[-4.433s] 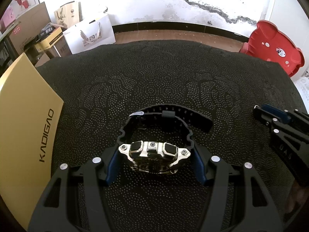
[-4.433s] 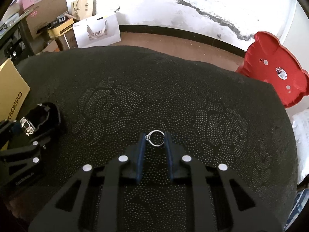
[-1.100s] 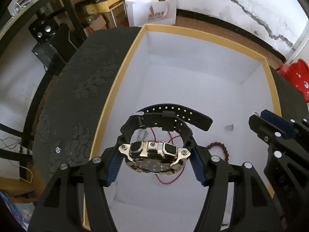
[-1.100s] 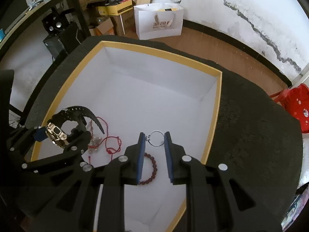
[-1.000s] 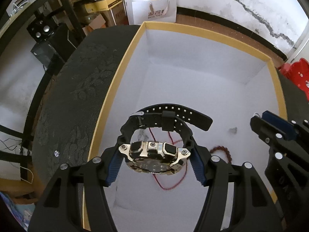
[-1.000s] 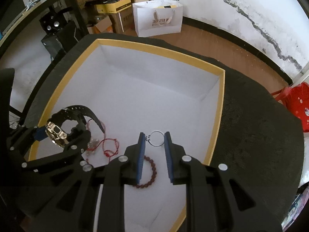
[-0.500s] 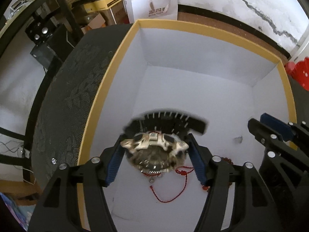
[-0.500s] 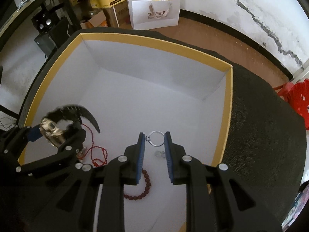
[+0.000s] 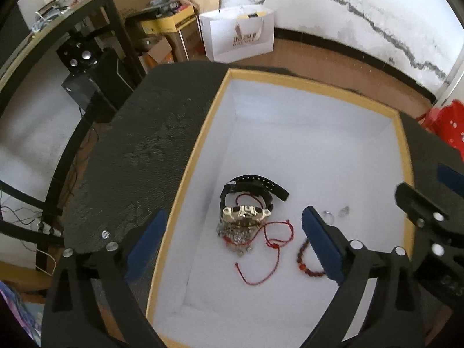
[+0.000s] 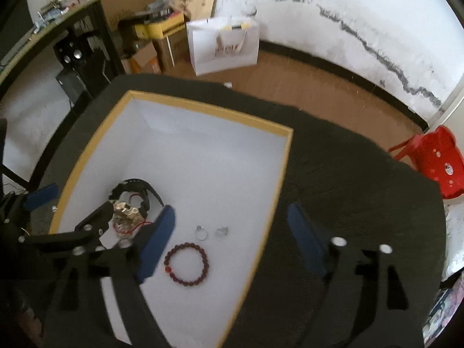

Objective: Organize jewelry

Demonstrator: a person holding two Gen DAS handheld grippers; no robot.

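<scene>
Now hovering both my fingers spread wide, holding nothing | left gripper (image 9: 232,229), right gripper (image 10: 232,232) | watch (image 9: 246,203), ring (image 10: 201,233), bead bracelet (image 10: 186,264) lying inside box (image 9: 403,156) | likely release step finishing; next needs locating remaining jewelry.

Layout of the tabletop (image 9: 139,133) and its contents. A box (image 9: 307,87) stands on the tabletop, toward its left edge. Inside the box, near its left wall, a watch (image 9: 246,203) lies on a corded necklace (image 9: 272,243). Two rings (image 10: 201,233) lie side by side to the right of the watch, apart from it, toward the box's right wall. A bead bracelet (image 10: 186,264) lies just in front of the rings. Behind the tabletop, on the floor, a paper bag (image 9: 239,32) stands against the wall; a stool (image 10: 435,159) stands beyond the right edge.
</scene>
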